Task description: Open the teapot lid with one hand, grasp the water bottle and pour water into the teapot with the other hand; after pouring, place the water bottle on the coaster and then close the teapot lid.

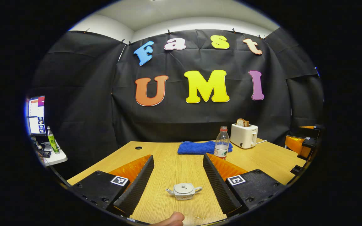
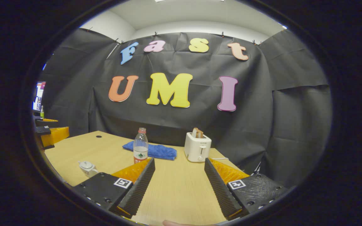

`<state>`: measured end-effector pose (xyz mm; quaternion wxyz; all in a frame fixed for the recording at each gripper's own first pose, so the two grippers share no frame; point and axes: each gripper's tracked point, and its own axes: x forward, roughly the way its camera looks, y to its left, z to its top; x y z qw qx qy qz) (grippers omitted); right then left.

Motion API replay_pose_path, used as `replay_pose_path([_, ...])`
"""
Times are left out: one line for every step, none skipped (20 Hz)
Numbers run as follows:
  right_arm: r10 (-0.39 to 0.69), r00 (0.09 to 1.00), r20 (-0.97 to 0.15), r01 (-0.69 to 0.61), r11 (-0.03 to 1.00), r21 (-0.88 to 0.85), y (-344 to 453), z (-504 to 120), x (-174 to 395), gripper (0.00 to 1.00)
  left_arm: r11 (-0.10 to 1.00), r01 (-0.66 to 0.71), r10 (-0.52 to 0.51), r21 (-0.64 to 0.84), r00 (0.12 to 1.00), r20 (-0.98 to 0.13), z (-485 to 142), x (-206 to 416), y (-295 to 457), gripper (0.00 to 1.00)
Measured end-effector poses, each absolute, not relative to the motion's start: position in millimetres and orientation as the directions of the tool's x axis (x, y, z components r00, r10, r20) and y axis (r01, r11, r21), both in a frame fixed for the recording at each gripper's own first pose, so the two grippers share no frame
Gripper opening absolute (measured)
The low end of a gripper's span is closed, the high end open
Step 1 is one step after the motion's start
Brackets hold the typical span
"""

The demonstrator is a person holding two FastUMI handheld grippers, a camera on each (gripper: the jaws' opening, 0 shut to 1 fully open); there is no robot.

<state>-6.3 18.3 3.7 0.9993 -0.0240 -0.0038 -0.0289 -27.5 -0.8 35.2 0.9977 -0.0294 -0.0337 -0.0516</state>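
Teapot (image 1: 184, 191), small, white and squat, lid on, stands on the wooden table (image 1: 174, 163) near its front edge; in the left gripper view I see it centred between the widely parted fingers of my left gripper (image 1: 178, 182), untouched. Water bottle (image 1: 221, 142), clear plastic with a red cap, stands upright farther back, just in front of a folded blue towel (image 1: 195, 147). Beside these a white toaster (image 1: 244, 135) holds bread. Open tabletop lies between teapot and bottle. In the right gripper view, my right gripper (image 2: 179, 185) hangs with fingers spread wide over bare wood, the teapot off to its left, the bottle ahead-left. Finger pads (image 1: 138, 185) are ribbed.
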Motion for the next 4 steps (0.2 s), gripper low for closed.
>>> replay_pose_path([-0.059, 0.998, 0.01, 0.059, 0.997, -0.052, 18.6, 2.8, -5.1, 0.95, 0.993, 0.105, -0.102, -0.057, 0.993, 0.06, 32.0, -25.6, 0.2, 0.98])
replay_pose_path([-0.059, 0.998, 0.007, 0.059, 0.997, -0.054, 18.6, 1.1, -4.4, 0.98, 0.993, 0.102, -0.099, -0.059, 0.994, 0.055, 30.8, -25.1, 1.1, 0.98])
replay_pose_path([-0.057, 0.998, 0.003, 0.057, 0.997, -0.057, 19.5, -0.6, -3.0, 0.98, 0.993, 0.098, -0.095, -0.06, 0.994, 0.052, 29.7, -24.4, 1.5, 0.98])
replay_pose_path([-0.055, 0.999, -0.002, 0.054, 0.997, -0.061, 20.4, -2.2, -1.8, 0.95, 0.994, 0.095, -0.093, -0.06, 0.995, 0.047, 28.6, -23.0, 2.5, 0.98])
